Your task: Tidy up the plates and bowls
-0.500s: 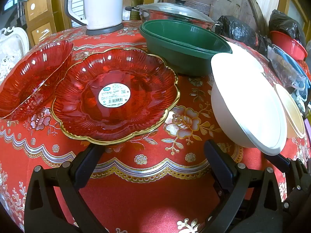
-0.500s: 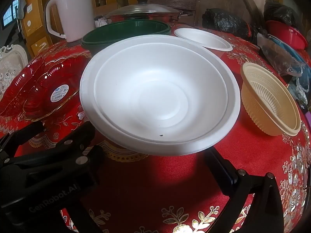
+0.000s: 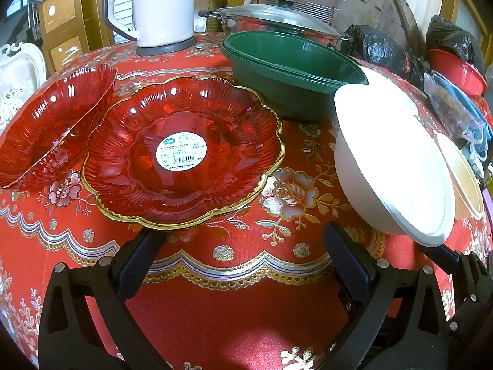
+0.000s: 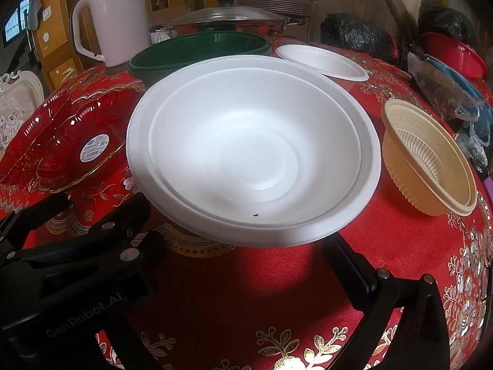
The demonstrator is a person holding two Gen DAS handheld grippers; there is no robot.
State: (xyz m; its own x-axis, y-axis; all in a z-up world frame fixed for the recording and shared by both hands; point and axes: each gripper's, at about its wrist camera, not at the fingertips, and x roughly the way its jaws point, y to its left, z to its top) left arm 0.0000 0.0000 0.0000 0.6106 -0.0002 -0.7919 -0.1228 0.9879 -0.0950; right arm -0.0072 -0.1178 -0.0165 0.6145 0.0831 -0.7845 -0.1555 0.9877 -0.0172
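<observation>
Nearest the camera, the left gripper point(image 3: 243, 240) is hovering over the red tablecloth point(image 3: 234, 317) with its jaws spread wide and nothing between them. Its left fingertip is sitting just at the near rim of the gold-edged red plate point(image 3: 185, 151), though whether it is touching is hard to tell. A second red plate point(image 3: 52, 123) is lying to the left, seemingly tucked partly under the first.

The right gripper point(image 4: 246, 240) is reaching toward the large white bowl point(image 4: 252, 151), which is sitting tilted toward the camera with a second white bowl nested inside it. The bowl's near rim is covering the fingertips, so I cannot tell whether the jaws are gripping it. In the left view this white bowl point(image 3: 391, 166) is showing at the right, tipped up.

Just to the right, the beige bowl point(image 4: 428, 160) is leaning on its side. Farther back, the green bowls point(image 3: 292, 71) are standing stacked, with a small white bowl point(image 4: 320, 61) beside them. Beyond them, a white kettle point(image 3: 160, 6) and a lidded steel pot point(image 3: 277, 21) are standing at the far edge.
</observation>
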